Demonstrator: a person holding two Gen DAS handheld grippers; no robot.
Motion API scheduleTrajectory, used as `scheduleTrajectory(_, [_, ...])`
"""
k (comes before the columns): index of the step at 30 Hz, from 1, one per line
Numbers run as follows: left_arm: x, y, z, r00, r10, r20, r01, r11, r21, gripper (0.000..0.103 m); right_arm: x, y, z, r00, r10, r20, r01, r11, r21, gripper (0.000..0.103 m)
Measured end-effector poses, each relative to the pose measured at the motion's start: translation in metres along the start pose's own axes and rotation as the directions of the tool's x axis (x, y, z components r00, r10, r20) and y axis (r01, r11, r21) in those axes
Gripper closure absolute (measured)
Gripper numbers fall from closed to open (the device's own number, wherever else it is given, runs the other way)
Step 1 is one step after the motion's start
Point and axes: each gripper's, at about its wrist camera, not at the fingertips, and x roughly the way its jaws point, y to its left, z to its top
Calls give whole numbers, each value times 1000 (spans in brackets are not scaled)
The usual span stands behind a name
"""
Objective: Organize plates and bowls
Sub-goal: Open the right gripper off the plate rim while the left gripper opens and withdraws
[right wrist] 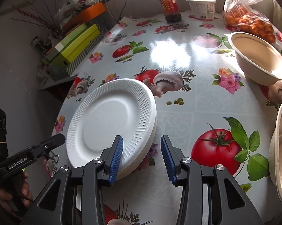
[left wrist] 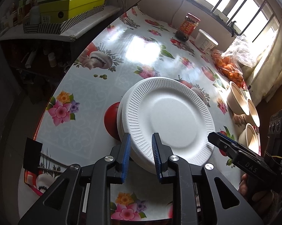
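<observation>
A small stack of white foam plates (left wrist: 171, 116) (right wrist: 111, 120) lies flat on the tomato-print tablecloth, the top plate shifted a little off the ones under it. My left gripper (left wrist: 141, 136) is open, and the stack's near rim shows in the gap between its blue pads without being pinched. My right gripper (right wrist: 142, 137) is also open. Its left pad stands over the stack's near right rim and its right pad over bare cloth. Each gripper shows from the side in the other's view: the right gripper (left wrist: 216, 137) and the left gripper (right wrist: 60, 137). Three beige bowls (left wrist: 236, 99) (right wrist: 259, 60) sit along the right.
At the far end stand a red-labelled sauce jar (left wrist: 189, 26) (right wrist: 170, 5), a white tub (left wrist: 205, 40) (right wrist: 202, 7) and a bag of orange fruit (left wrist: 231, 65) (right wrist: 249, 18). A side shelf with green boxes (left wrist: 71, 5) (right wrist: 75, 43) borders the table's left edge.
</observation>
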Motion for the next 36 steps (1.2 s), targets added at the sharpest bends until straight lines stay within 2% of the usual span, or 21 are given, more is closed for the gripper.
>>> scheduleTrajectory(8, [-3,-12,1,1000,4,3,-4,1000,30,79,-6,1,-1,1000,-3,15,3,1000,-6,61])
scheduleTrajectory(22, [-3,-35,-7,998,49,33,-51,996,79,79,-20,2,-2,998,-24,59,26,999,-36,60])
scheduleTrajectory(36, [5,-66,-11,994,84,72,-93,985,144,79,-34,-14,3,993,-69,97,72,997,-28,53])
